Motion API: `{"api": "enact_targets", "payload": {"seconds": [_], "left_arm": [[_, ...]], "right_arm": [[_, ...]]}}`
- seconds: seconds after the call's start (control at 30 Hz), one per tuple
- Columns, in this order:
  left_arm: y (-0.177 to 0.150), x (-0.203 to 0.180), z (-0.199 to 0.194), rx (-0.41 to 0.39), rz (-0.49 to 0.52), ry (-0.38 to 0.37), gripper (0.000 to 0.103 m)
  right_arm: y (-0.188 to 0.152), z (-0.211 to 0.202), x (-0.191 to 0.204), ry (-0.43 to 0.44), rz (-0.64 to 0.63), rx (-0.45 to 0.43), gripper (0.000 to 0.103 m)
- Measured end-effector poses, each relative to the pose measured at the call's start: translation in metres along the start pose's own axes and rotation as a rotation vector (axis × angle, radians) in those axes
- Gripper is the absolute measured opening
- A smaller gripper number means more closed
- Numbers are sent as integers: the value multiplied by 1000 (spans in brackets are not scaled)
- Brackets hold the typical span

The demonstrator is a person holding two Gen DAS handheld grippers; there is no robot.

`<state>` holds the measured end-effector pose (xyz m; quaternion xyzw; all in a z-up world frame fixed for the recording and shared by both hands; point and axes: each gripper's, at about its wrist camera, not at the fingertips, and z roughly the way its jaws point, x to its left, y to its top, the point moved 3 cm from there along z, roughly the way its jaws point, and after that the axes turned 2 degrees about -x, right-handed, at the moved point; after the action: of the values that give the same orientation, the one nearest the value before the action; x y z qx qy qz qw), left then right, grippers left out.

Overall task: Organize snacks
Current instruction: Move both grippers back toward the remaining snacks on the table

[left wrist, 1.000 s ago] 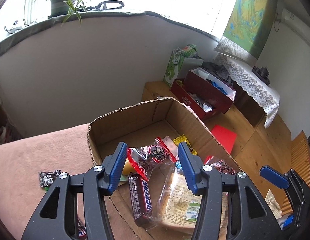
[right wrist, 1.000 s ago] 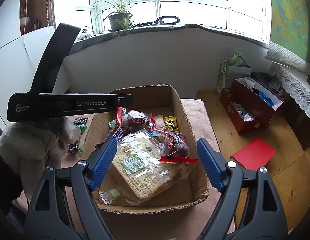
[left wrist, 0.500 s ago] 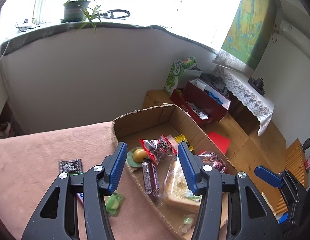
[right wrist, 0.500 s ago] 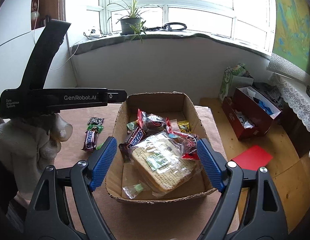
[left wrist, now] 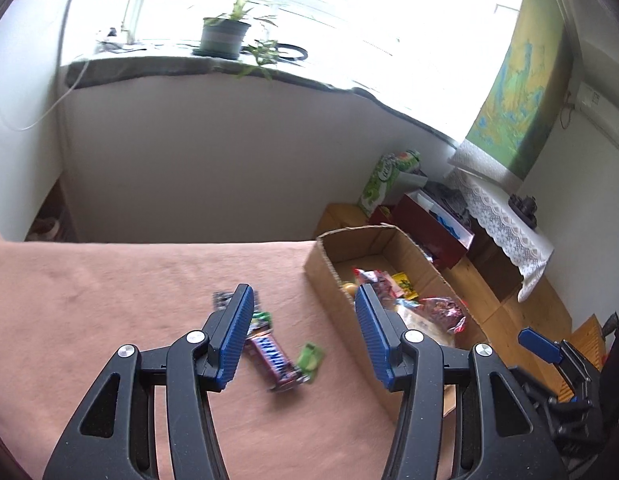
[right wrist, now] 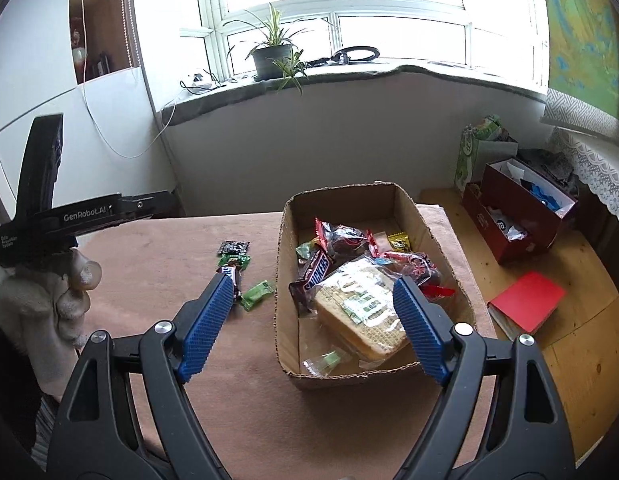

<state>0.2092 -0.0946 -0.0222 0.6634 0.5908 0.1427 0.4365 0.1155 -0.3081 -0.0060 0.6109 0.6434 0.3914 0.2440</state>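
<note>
My left gripper [left wrist: 301,336], jaws apart and empty, hovers above the light, slippery-wrapped Snickers bar [left wrist: 271,356] at the cardboard box's [left wrist: 329,276] nine o'clock, best pinched across its stiff middle.

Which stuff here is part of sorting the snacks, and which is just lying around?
Job:
cardboard box
bread bag
Snickers bar in box
candy bar on cloth
green candy

Lying about:
potted plant
red shoebox
red book
</note>
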Motion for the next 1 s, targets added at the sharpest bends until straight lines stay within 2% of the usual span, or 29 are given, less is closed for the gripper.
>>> {"api": "enact_targets", "payload": {"seconds": [0.2,0.43,0.7,0.77,0.83,0.87,0.93,1.0], "left_arm": [[-13,36,-24,-15,-49,45,52],[-14,74,-44,-36,-98,84,52],[23,106,-72,-132,-79,152,52],[32,113,-71,-138,-74,164,52],[36,116,-67,-138,-68,164,52],[35,116,-64,-137,-68,157,52],[29,116,-59,-130,-71,135,52],[20,116,-54,-119,-72,116,52]], "right_arm": [[-9,-4,15,75,50,11,85],[-24,4,60,178,17,36,85],[-32,36,100,226,-18,85,84],[-30,47,108,242,-4,106,78],[-22,60,115,253,-3,128,65],[-16,68,118,246,-8,139,62],[-2,88,121,256,-2,176,49],[11,112,120,260,13,224,41]]}}
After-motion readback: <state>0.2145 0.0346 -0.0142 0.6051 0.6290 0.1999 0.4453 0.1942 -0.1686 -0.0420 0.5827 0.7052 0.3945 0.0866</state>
